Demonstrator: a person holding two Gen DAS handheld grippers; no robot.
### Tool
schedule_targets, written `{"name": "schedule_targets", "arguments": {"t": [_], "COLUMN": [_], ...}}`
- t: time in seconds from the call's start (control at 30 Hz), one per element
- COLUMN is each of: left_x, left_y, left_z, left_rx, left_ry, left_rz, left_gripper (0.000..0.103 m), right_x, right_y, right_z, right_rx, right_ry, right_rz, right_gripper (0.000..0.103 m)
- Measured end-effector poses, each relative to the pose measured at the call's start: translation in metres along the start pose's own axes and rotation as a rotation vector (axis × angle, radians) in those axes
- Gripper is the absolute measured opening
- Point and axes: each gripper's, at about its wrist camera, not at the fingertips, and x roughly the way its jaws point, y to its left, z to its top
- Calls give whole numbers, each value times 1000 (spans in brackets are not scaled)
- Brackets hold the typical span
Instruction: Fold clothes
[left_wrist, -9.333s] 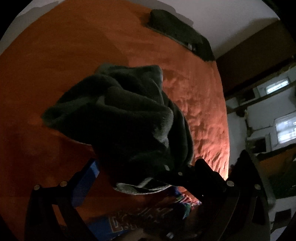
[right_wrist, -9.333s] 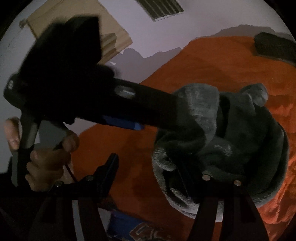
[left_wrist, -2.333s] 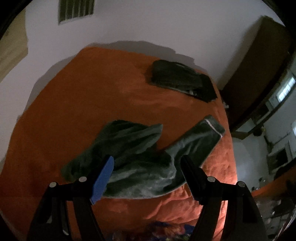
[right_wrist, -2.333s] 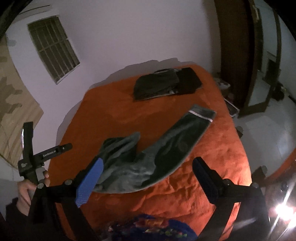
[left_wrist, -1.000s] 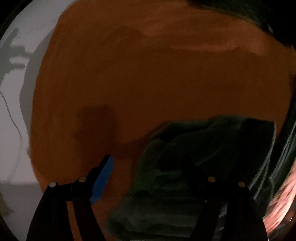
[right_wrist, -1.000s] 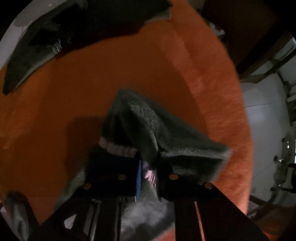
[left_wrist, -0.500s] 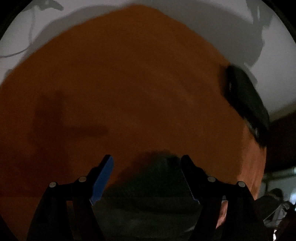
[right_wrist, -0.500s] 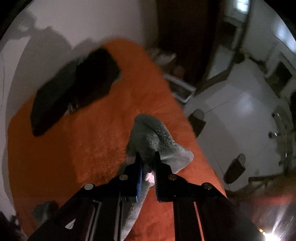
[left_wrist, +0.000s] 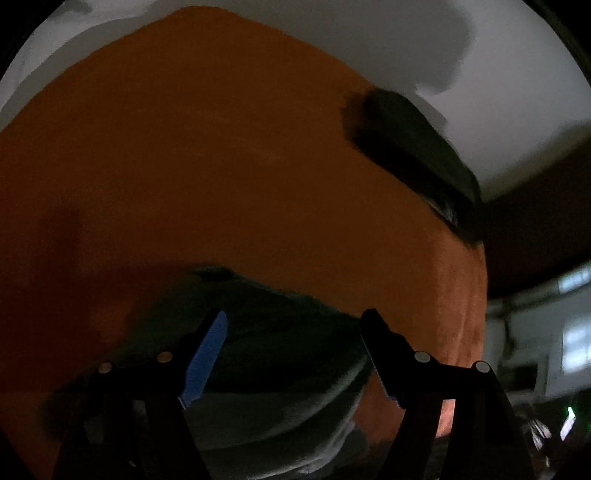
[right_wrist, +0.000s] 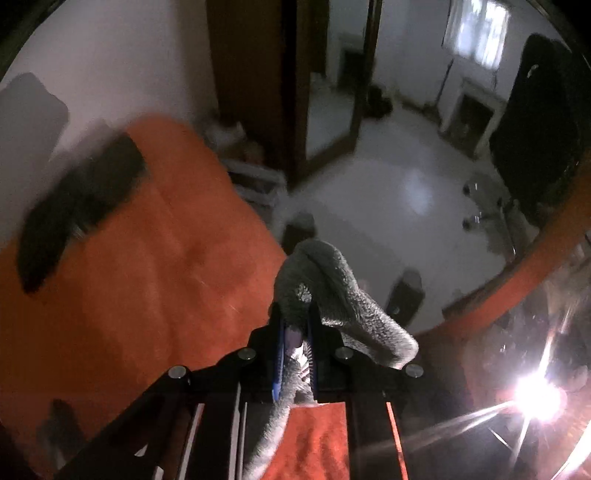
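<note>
The orange bed (left_wrist: 221, 155) now fills my left view, the dark folded pile (left_wrist: 410, 147) at its far edge. The grey fleece garment (left_wrist: 266, 332) has risen: my right gripper (right_wrist: 295, 334) stays clamped on its end, lifted, while my left gripper (left_wrist: 293, 354) hangs wide open above it, ready to straighten it.

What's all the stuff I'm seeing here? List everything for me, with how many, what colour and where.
Blanket: one, orange, covering the bed.
Fleece garment: one, grey-green, an end pinched in the right tongs, the rest lying on the blanket near the left tongs.
Dark clothes: one pile, blackish, far side of the bed by the wall.
Wall: white, behind the bed.
Floor: pale, beside the bed.
Lamp glare: one, bright, lower right.
Left tongs: black with blue pad, open.
Right tongs: black, shut on the garment.
</note>
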Motion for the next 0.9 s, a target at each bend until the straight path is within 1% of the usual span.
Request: {"name": "schedule_targets", "arguments": {"t": [0.03,0.1,0.13,0.17,0.2,0.23,0.27,0.3,0.33,0.37,0.43,0.47,0.5,0.53,0.6,0.67,0.7,0.77,0.8,0.83,0.9], "left_x": [4,4,3,6,10,13,17,21,25,28,23,22,22,22,27,23,28,40,38,44,47], "left_y": [-1,-3,0,9,19,29,39,49,59,69,85,85,78,72,68,65,61,55,54,51,54], "left_z": [0,-3,-7,-10,-12,-15,-18,-21,-23,-26,-25,-28,-29,-30,-30,-30,-28,-27,-26,-25,-19], "left_rx": [25,59,58,33,6,-21,-48,-75,-102,-129,-177,-170,-143,-114,-55,-8,19,69,89,113,130], "left_ry": [14,0,-4,12,29,46,63,80,96,113,117,112,110,108,100,104,138,209,228,249,263], "left_rz": [1,38,55,70,85,101,116,132,147,162,161,153,164,176,199,206,203,195,197,214,220], "left_gripper": [76,76,76,76,76,76,76,76,76,76,76,76,76,76,76,76,76,76,76,76,76], "right_x": [27,76,97,114,130,146,154,161,169,175,162,156,149,141,129,120,116,114,112,108,101], "right_y": [-3,-16,-17,-21,-25,-26,-22,-19,-15,-10,15,27,41,65,110,161,187,232,250,264,292], "right_z": [-1,-2,2,1,0,-2,-3,-4,-4,-5,-5,-5,-5,-5,-13,-33,-44,-75,-90,-106,-138], "right_rx": [-12,1,11,23,33,40,47,53,60,67,76,81,81,45,-40,-177,-245,-374,-417,-446,-503], "right_ry": [46,123,144,165,189,222,237,252,267,276,217,187,156,109,58,73,84,158,186,208,254], "right_rz": [-17,-22,0,9,16,12,17,21,26,33,69,86,109,162,281,442,521,648,687,707,751], "right_gripper": [10,10,10,13,25,31,41,47,47,47,47,48,53,57,71,73,73,73,73,73,73]}}
